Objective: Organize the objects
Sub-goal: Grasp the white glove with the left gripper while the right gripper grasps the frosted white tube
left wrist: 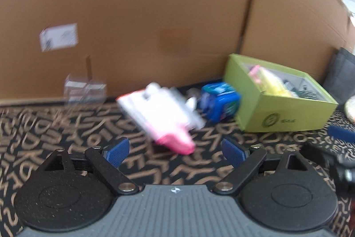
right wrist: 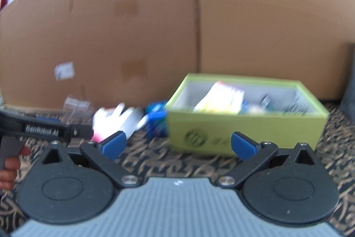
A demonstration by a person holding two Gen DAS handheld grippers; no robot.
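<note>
Both claws sit lowest and closest in their own views, each spread wide with nothing between its blue pads: the left gripper (left wrist: 175, 151) hovers over the patterned cloth (left wrist: 66, 137), and the right gripper (right wrist: 177, 146) does the same facing the green box (right wrist: 244, 128). Just ahead of the left claw lies a white and pink packet (left wrist: 162, 119), flat on the cloth and blurred, clear of both pads. Touching or nearly touching its far end is a blue container (left wrist: 219, 103), which sits just beside the left corner of the green box (left wrist: 286, 112). That box is open on top and holds a yellow and pink packet (left wrist: 268, 81) with some darker items I cannot make out. A small clear plastic case (left wrist: 85, 90) stands to the left, against the tall cardboard wall (left wrist: 144, 14) that bears a white label (left wrist: 58, 37). In the right wrist view the left gripper's black body (right wrist: 46, 131) shows at the left edge.
</note>
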